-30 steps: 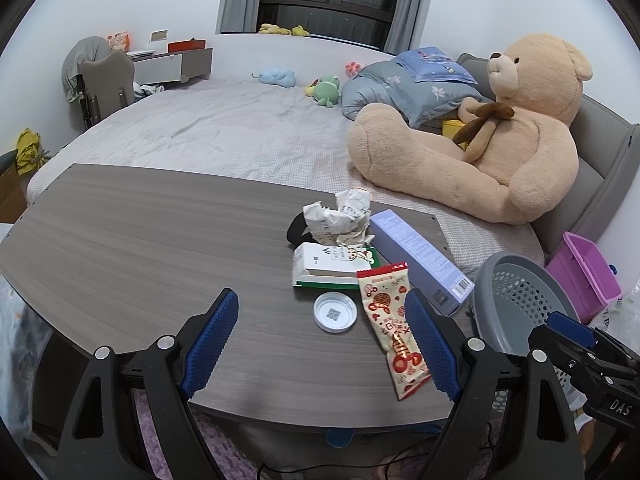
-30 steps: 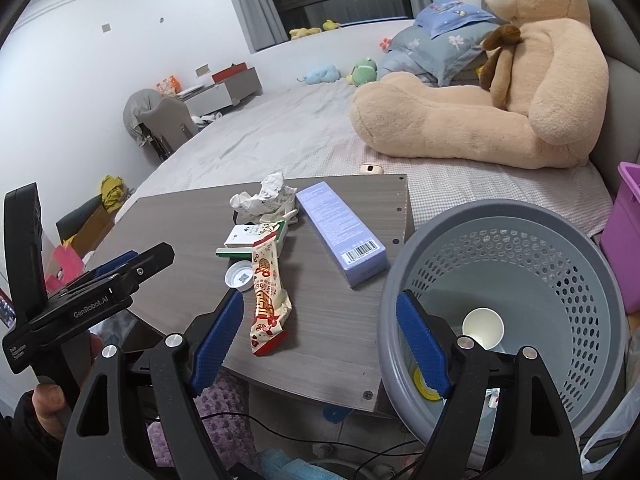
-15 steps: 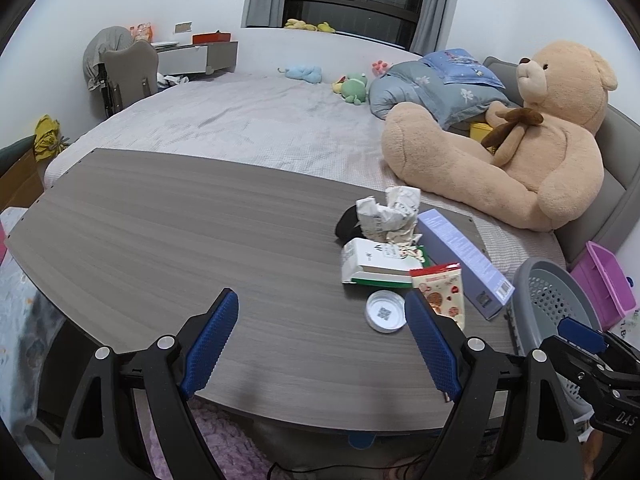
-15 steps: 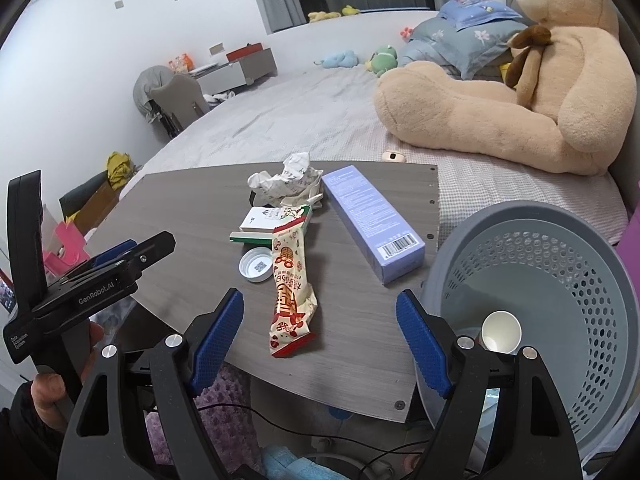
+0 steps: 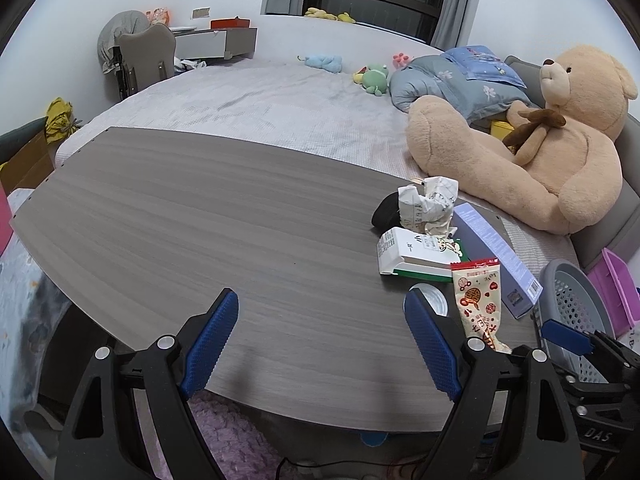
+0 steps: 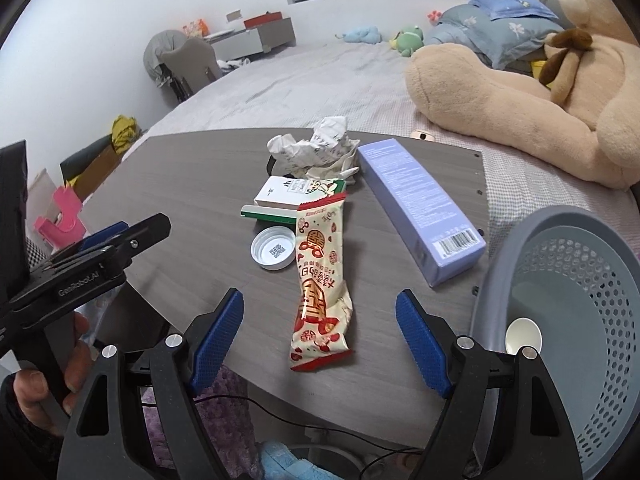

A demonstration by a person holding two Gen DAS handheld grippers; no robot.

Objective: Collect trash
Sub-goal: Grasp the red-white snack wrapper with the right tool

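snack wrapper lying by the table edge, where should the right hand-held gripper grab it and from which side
Probably the narrow waist of the snack wrapper, from above. It lies flat and lengthwise between the open jaws of the right hand-held gripper, so closing across its width should pinch it. The white cap touches its upper left edge, so stay lower.

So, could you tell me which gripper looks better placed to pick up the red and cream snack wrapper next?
Probably the right gripper: its open jaws already frame the snack wrapper, and the grey basket sits beside it. The left gripper is open over bare table, with the wrapper off to its right.
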